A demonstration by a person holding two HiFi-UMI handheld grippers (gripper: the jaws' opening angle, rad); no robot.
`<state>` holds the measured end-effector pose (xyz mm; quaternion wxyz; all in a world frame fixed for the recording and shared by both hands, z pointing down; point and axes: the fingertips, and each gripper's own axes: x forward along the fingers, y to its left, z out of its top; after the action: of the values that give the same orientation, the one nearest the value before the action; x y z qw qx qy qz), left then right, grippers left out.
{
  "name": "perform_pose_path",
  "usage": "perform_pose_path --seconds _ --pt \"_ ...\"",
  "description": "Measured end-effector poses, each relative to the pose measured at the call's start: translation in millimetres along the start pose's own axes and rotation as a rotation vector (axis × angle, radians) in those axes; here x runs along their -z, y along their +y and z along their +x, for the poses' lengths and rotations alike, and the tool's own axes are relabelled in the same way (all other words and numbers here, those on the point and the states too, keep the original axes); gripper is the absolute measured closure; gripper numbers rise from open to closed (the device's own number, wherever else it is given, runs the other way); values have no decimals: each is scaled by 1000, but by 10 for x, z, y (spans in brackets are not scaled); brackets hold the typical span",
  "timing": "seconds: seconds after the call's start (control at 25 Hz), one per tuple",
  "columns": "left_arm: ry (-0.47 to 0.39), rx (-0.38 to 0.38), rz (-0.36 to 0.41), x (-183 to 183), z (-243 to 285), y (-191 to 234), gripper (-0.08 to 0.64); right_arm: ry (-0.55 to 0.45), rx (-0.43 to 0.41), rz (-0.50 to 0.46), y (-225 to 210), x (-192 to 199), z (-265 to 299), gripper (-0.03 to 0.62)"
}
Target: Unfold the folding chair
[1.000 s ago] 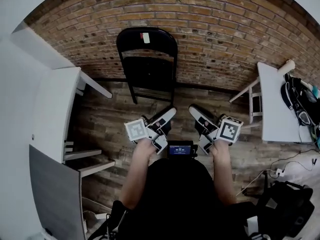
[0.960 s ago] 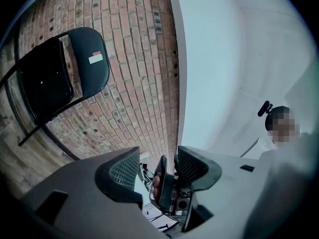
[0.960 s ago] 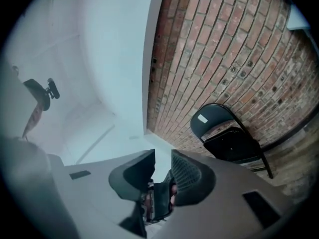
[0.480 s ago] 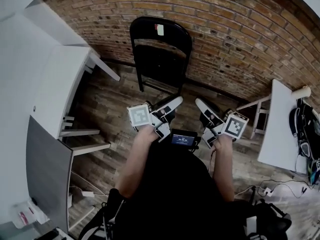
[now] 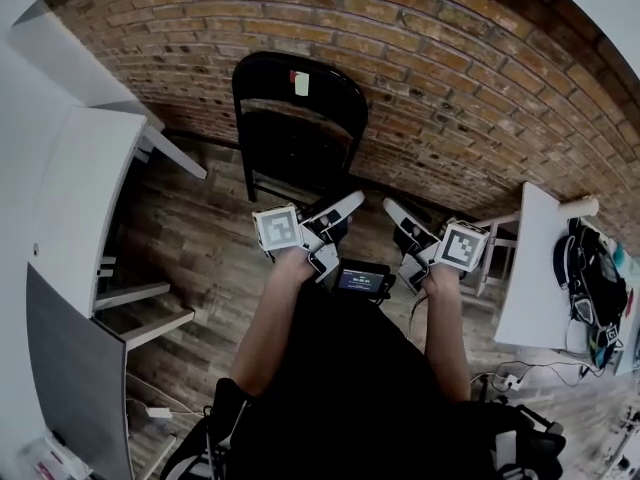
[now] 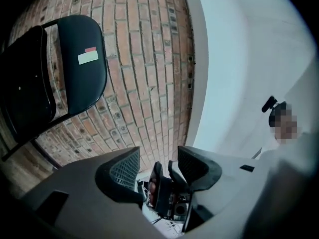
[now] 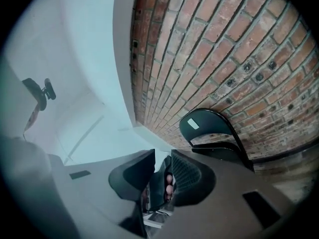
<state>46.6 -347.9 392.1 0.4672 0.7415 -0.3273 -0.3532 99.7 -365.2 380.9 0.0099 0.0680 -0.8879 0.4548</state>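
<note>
A black folding chair (image 5: 300, 118) leans folded against the brick wall, with a white and red sticker on its backrest. It also shows in the left gripper view (image 6: 75, 63) at the upper left and in the right gripper view (image 7: 214, 128) at the lower right. The left gripper (image 5: 345, 213) and the right gripper (image 5: 395, 218) are held side by side in front of the person, short of the chair and not touching it. The left gripper (image 6: 158, 158) is open with nothing between its pads. The right gripper (image 7: 162, 166) is open by a narrow gap and also holds nothing.
A white table (image 5: 90, 188) stands at the left and another white table (image 5: 535, 268) at the right, with a dark bag (image 5: 590, 268) on it. The brick wall (image 5: 450, 78) runs behind the chair. Cables (image 5: 500, 378) lie on the wooden floor at the lower right.
The person has walked closer to the chair, carrying both grippers along. The chair looks a little larger. Both pairs of jaws stand as before.
</note>
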Motion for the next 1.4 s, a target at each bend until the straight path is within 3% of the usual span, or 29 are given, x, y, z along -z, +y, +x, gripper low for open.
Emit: perform_pose_path --seconds 0.2,0.52,0.84,1.4 --pt "-45 25 -53 -448 -59 183 320 48 33 10 -192 -98 456 509" --pt "-42 53 -65 -694 -3 338 320 62 65 22 -329 -245 711 509" --pt "-92 -15 -84 -864 -112 572 320 108 37 29 -460 -310 1003 509" --pt "-187 -154 -33 -1480 366 1058 319 210 -40 9 -1040 -1019 1464 482"
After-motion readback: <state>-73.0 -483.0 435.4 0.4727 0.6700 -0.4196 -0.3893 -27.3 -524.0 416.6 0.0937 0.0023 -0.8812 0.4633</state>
